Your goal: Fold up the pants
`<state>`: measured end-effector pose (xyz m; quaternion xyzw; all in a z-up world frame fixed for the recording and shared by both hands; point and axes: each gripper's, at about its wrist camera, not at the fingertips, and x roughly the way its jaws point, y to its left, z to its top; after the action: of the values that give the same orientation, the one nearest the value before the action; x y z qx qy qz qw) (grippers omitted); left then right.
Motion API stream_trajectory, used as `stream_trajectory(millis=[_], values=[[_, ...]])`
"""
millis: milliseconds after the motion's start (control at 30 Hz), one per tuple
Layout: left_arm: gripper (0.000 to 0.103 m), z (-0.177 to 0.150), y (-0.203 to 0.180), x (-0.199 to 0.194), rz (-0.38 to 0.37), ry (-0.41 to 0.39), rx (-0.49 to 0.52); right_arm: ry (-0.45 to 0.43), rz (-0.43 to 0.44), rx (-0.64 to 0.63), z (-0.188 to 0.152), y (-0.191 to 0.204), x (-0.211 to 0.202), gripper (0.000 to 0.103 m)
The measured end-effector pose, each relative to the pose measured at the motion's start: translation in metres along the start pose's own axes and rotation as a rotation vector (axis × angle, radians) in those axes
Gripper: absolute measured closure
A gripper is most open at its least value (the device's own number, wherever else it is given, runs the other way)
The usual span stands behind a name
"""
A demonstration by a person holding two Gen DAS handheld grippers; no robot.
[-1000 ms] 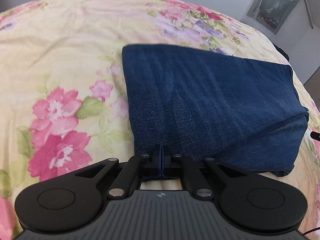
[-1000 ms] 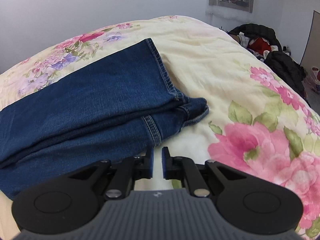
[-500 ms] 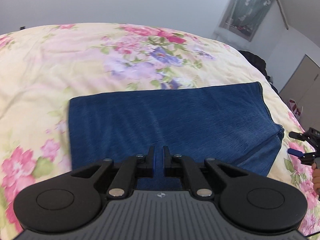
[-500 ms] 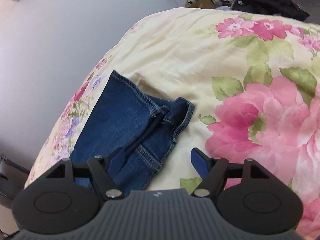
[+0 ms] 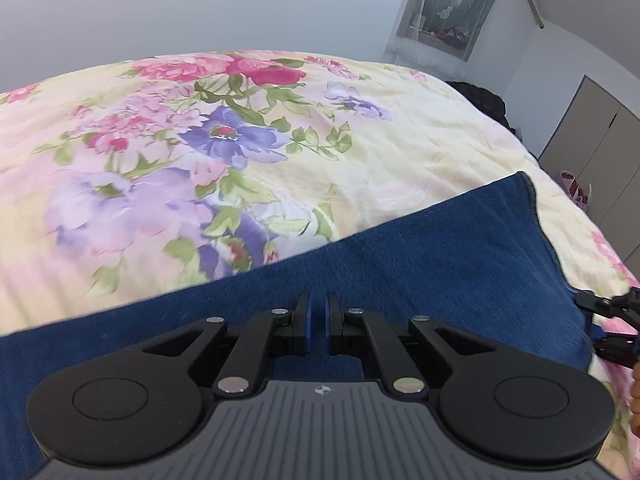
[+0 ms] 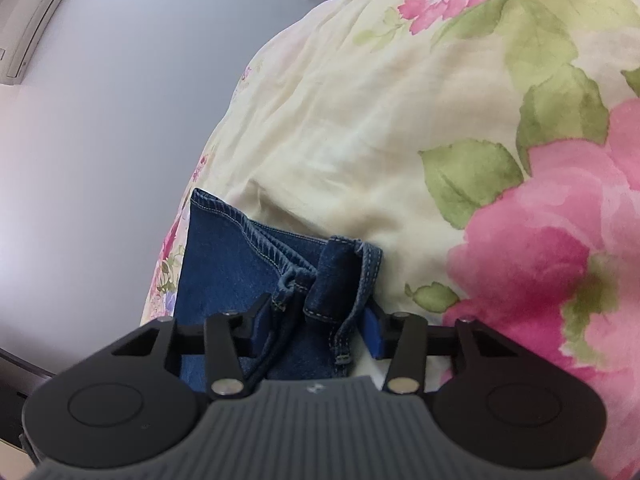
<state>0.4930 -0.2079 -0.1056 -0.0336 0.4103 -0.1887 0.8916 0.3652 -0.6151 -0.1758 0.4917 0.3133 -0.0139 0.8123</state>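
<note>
Folded blue jeans (image 5: pixel 420 264) lie on the floral bedspread (image 5: pixel 200 152). My left gripper (image 5: pixel 318 322) hovers over the middle of the jeans, jaws nearly closed with a narrow gap and nothing between them. My right gripper (image 6: pixel 316 326) is open, its blue pads (image 6: pixel 374 330) on either side of the bunched hem and waistband end of the jeans (image 6: pixel 256 264). The right gripper also shows at the right edge of the left wrist view (image 5: pixel 612 320), at the jeans' right end.
The bed's far edge meets a grey wall. A dark pile of clothes (image 5: pixel 480 98) lies beyond the bed at the right, near a curtained window (image 5: pixel 448 0) and a beige wardrobe (image 5: pixel 600 152). An air conditioner (image 6: pixel 28 20) hangs high on the wall.
My left gripper let go of the jeans' near edge, opened slightly and moved forward over them. My right gripper opened wide and moved in around the jeans' hem end.
</note>
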Motion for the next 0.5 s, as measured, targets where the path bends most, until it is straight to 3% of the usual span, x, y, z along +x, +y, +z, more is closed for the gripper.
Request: stream_trajectory(millis=[167, 333, 500], values=[[0.099, 0.002, -0.002, 0.024, 0.035, 0.02, -0.006, -0.016, 0.003, -0.12, 0.0, 0.014, -0.002, 0.08], [0.097, -0.007, -0.012, -0.012, -0.025, 0.009, -0.01, -0.029, -0.002, -0.178, 0.005, 0.036, -0.009, 0.085], [0.097, -0.041, -0.043, -0.054, -0.114, 0.038, 0.041, -0.056, -0.005, -0.257, 0.004, 0.062, -0.027, 0.087]])
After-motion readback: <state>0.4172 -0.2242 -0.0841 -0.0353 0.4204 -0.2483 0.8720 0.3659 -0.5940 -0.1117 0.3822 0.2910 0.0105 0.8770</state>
